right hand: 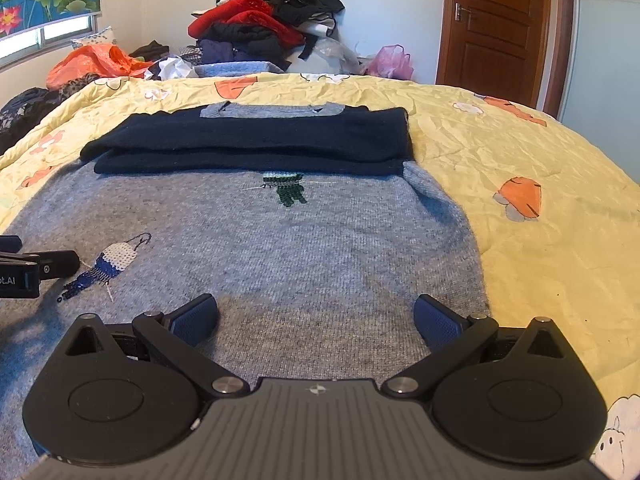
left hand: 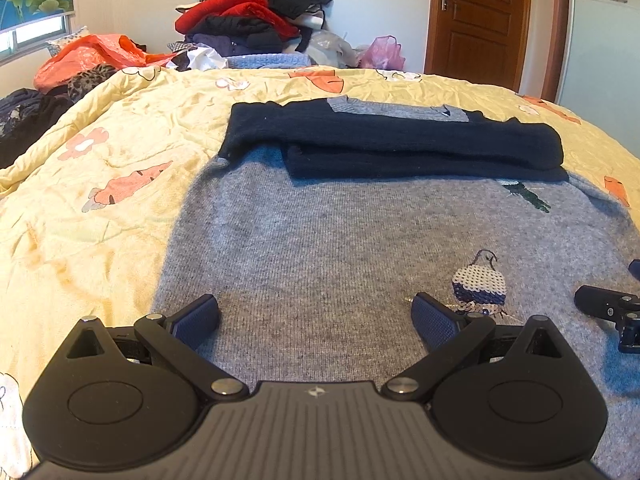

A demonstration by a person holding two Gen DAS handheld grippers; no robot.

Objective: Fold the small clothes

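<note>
Open quilt (right hand: 540, 152) right of sweater (right hand: 280, 240), clothes pile (right hand: 264, 20) blocking far edge

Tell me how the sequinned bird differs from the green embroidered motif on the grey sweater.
The sequinned bird is white and dark blue; the green embroidered motif is green. The bird lies low on the grey knitted sweater, near the left tool; the green motif lies just below the folded dark navy sleeves. The bird looks larger, though it is nearer the cameras. Both decorate the sweater's front.
</note>
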